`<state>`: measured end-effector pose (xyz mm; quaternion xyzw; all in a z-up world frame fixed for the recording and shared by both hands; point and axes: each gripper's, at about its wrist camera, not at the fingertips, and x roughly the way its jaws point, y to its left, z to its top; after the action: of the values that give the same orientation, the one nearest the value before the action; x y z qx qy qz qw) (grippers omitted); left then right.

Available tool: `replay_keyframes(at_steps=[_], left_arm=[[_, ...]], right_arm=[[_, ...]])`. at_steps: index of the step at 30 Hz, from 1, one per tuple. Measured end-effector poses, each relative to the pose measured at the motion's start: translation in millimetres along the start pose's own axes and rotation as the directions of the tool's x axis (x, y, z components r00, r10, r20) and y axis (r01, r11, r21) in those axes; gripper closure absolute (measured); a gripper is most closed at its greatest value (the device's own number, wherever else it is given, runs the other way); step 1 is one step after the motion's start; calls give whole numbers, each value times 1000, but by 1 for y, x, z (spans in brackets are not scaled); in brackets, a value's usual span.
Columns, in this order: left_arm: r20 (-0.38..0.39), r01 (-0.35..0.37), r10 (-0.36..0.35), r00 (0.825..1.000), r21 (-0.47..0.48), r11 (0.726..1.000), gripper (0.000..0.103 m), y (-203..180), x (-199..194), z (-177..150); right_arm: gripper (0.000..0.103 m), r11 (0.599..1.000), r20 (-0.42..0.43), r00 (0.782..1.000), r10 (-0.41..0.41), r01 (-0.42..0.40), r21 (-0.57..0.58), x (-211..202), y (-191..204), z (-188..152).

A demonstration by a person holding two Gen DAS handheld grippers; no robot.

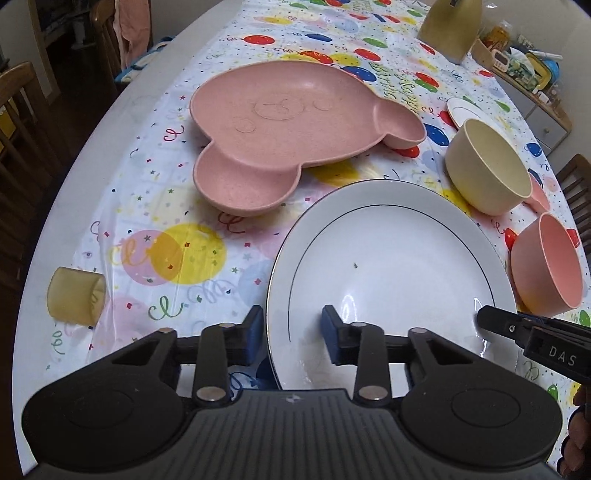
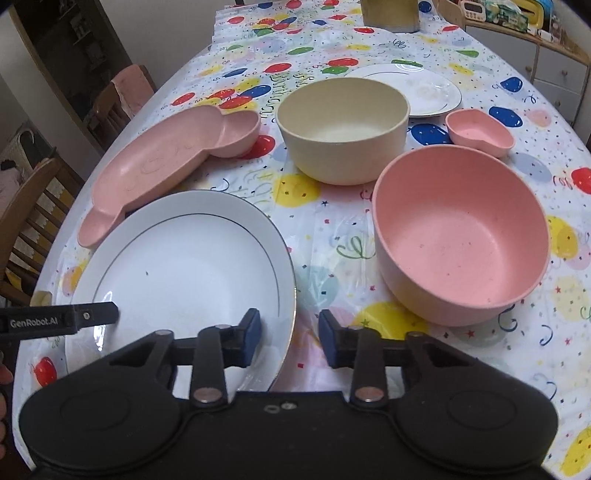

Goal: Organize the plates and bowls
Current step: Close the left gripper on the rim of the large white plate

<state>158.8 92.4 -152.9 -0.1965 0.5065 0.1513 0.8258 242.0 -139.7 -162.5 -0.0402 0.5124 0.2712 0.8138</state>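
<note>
Here, left gripper: parted, straddling the white plate's 7 o'clock rim.
Right gripper: parted, straddling its 5 o'clock rim.

— What lies on the table besides the dishes?
— A balloon-print tablecloth, a small amber cup on its side near the left edge, and a gold box at the far end.
— And around it?
— Wooden chairs.
</note>
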Motion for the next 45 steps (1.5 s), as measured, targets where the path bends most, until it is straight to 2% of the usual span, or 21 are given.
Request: replay_keyframes(at_steps=[2,10,34,41,45], left_arm=[[-4,6,-6,1000,-1,1000,73,0,-1,0],[-5,38,-38,999,24,999,74,5,-10,-8],[-74,79,-73,995,83,993,74,20,-55,-86],[-72,75,-68,995,102,992,74,19,-55,-92],[-55,50,-44,998,111,993,74,20,-58,-90]], right_arm=[[87,1000,-1,1000,17,-17,7,-1,0,1],[92,998,-1,999,34,-33,47,-7,-3,-3],[94,995,-47,995,83,-81,54,-63,9,-78],[94,996,-52,997,64,-60,65,-67,11,-94],[92,997,-56,998,42,-38,66,-65,13,-96]])
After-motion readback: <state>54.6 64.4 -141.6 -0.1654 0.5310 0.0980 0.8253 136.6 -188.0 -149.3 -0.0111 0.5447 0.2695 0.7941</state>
